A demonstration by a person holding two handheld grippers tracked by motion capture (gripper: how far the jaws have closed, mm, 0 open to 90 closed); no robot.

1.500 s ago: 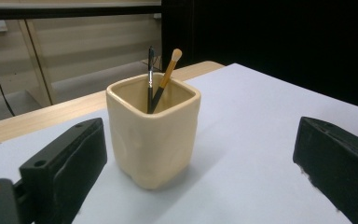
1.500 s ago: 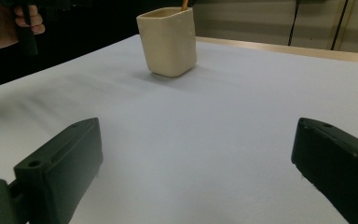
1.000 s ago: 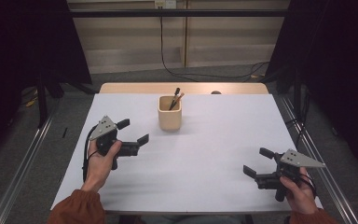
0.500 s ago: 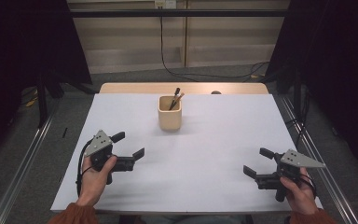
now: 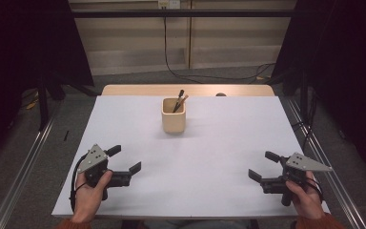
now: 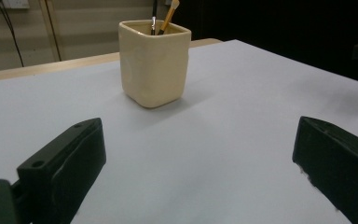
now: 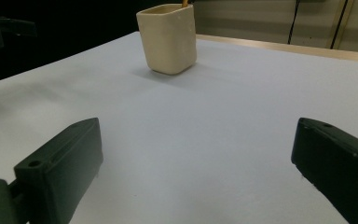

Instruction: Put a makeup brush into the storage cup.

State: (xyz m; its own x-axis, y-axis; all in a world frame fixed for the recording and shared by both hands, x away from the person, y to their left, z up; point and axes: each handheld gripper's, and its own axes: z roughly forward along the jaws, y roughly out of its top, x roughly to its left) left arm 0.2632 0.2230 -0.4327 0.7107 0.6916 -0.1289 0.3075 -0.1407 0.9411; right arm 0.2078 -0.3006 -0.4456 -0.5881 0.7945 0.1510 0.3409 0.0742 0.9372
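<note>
A: Near edge? Left hand-held gripper (image 5: 125, 161), right hand-held gripper (image 5: 264, 165): jaws wide apart, empty, resting low on white tabletop (image 5: 219, 152).
B: Farther back, centre: cream cup (image 5: 173, 115) holding brushes (image 5: 179, 100). Step: likely idle; any next move needs a forward reach.

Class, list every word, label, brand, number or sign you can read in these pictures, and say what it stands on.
None: no readable text on the cream square ceramic holder, its brushes, the white table sheet, the left gripper or the right gripper.
</note>
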